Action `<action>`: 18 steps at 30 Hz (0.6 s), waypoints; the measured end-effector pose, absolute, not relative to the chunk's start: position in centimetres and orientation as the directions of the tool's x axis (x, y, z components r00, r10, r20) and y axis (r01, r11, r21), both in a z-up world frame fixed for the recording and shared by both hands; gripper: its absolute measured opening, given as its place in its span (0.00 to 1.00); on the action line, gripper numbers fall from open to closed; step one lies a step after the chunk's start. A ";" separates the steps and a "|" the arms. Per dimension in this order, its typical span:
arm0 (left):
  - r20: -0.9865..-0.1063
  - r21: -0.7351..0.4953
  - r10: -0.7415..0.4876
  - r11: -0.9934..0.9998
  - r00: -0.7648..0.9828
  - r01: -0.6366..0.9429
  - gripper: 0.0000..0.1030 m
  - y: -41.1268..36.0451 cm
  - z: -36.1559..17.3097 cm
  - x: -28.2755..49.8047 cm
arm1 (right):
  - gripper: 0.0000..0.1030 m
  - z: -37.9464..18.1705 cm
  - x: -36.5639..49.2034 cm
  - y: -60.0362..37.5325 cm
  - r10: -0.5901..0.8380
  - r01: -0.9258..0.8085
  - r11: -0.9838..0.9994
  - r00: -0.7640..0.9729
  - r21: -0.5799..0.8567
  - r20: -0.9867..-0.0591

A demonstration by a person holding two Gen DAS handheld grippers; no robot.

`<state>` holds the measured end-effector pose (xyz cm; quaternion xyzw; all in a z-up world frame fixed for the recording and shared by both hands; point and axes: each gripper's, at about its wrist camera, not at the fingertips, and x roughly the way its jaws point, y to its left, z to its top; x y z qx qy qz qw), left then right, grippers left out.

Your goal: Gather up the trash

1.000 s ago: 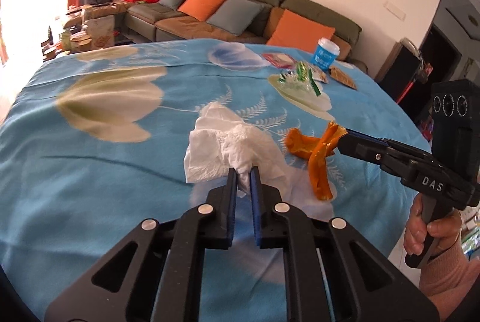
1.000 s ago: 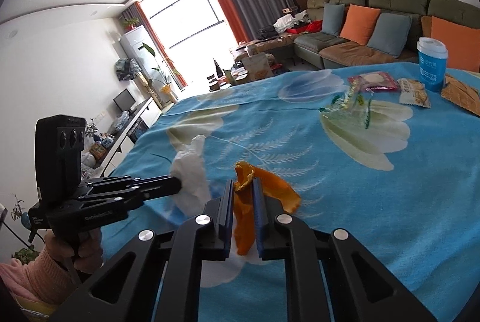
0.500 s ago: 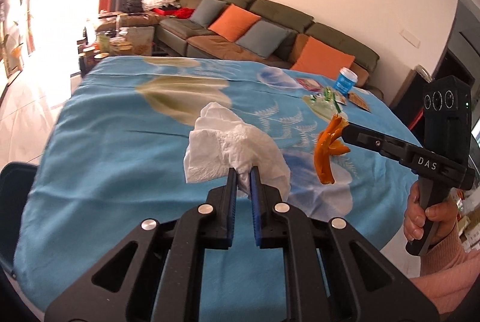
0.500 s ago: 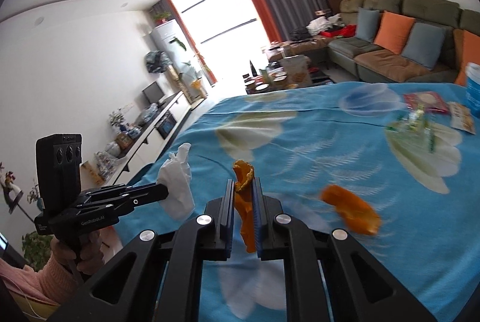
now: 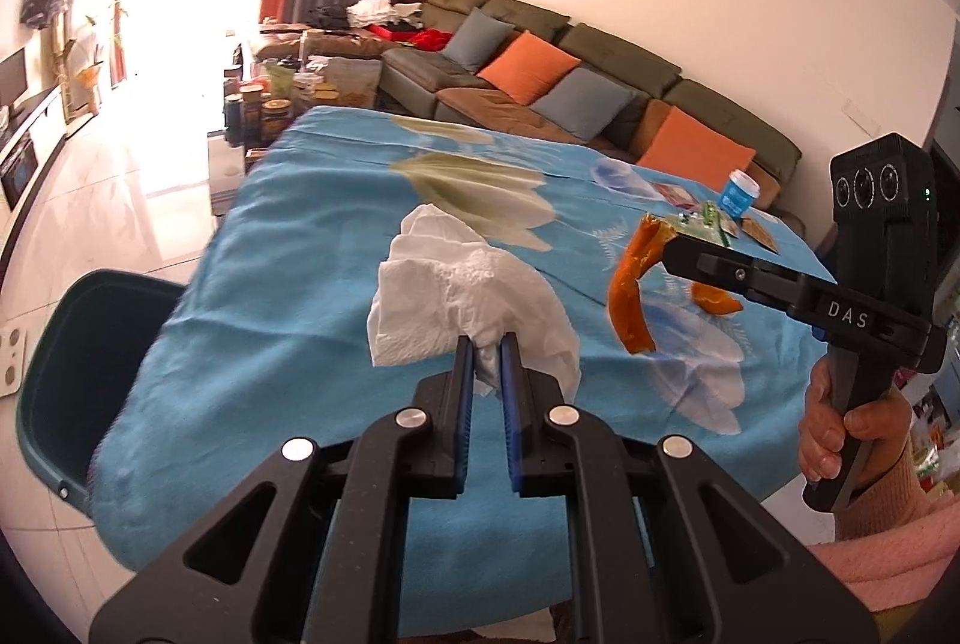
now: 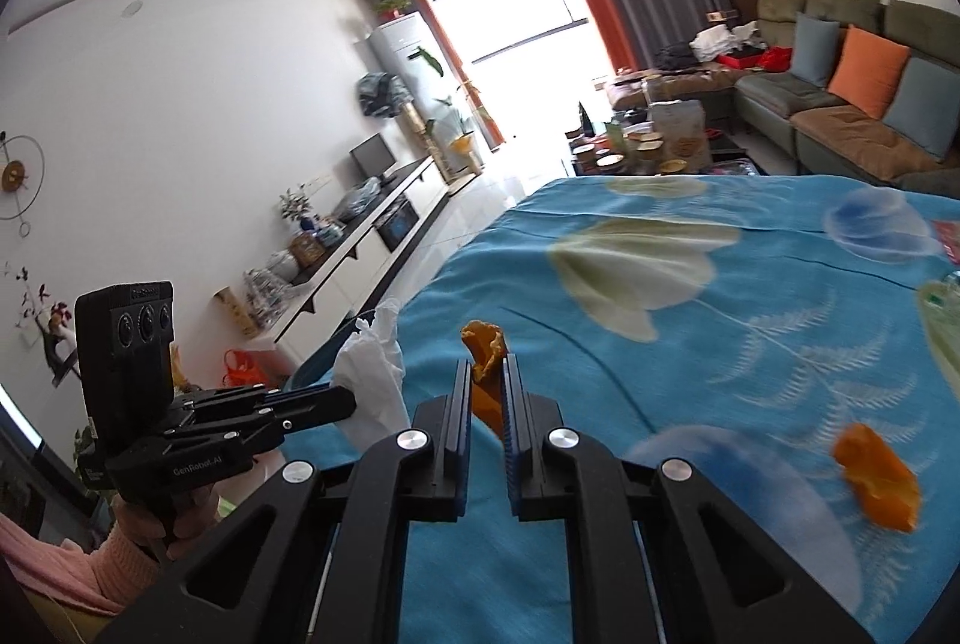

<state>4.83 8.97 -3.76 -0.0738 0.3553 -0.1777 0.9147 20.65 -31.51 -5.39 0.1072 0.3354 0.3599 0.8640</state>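
Tissue (image 5: 468, 296): clamped in our left claw (image 5: 487, 368), lifted off the counter (image 5: 300, 254).
Peel strip (image 6: 483, 362): pinched in our right claw (image 6: 487, 392).
Bin (image 5: 78, 374): down-left of the left claw — we judge drop-off next.
Left: a peel piece (image 6: 876, 482), wrappers, and a cup (image 5: 739, 191) far ahead.

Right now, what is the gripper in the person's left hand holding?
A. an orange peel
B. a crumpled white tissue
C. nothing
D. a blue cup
B: the left gripper is shut on the white tissue, lifted above the blue tablecloth; the orange peel is in the right gripper.
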 end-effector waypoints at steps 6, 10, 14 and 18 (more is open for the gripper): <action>-0.624 -0.260 -0.342 0.939 0.703 0.226 0.09 11.3 -3.5 3.9 | 0.08 -5.3 21.5 -29.1 0.721 -0.584 0.688 0.480 0.431 -0.500; -0.624 -0.253 -0.319 0.946 0.713 0.202 0.09 12.2 -3.3 3.5 | 0.08 -5.3 21.8 -27.9 0.734 -0.598 0.672 0.462 0.437 -0.498; -0.620 -0.251 -0.302 0.951 0.724 0.182 0.09 13.3 -3.0 3.3 | 0.08 -5.2 22.1 -26.9 0.745 -0.612 0.657 0.443 0.439 -0.498; -0.615 -0.250 -0.286 0.955 0.735 0.162 0.09 14.4 -2.6 3.1 | 0.08 -5.1 22.4 -25.7 0.756 -0.628 0.643 0.427 0.438 -0.497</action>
